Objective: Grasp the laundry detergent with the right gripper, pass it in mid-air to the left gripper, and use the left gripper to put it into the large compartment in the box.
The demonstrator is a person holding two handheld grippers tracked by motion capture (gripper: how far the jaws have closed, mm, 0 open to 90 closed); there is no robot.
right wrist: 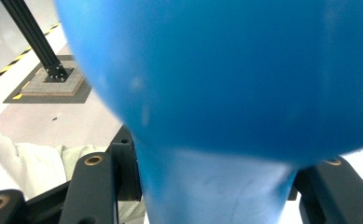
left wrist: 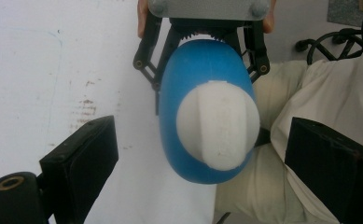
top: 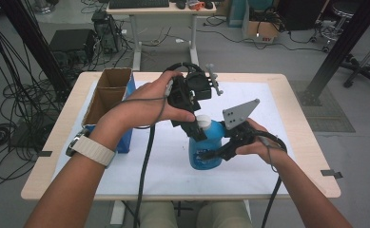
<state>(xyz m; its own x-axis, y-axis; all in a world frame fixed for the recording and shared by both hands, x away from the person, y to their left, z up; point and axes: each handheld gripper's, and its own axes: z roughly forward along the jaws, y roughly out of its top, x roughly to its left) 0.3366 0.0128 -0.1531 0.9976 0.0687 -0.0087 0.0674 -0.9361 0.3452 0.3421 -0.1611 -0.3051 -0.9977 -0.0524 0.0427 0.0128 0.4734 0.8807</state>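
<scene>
Right gripper [top: 210, 153] clamps the blue bottle [top: 206, 147] low on its body, upright on the white mat [top: 268, 118]. Left gripper [left wrist: 202, 154] hovers spread wide around the white cap [left wrist: 219, 126], not touching. Smooth, rigid plastic looks slippery and probably weighty with liquid; the ribbed cap offers the better purchase for twisting.

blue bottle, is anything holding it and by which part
The right hand-held gripper is shut on the blue bottle, gripping its lower body. The left hand-held gripper is open around the white cap.
</scene>
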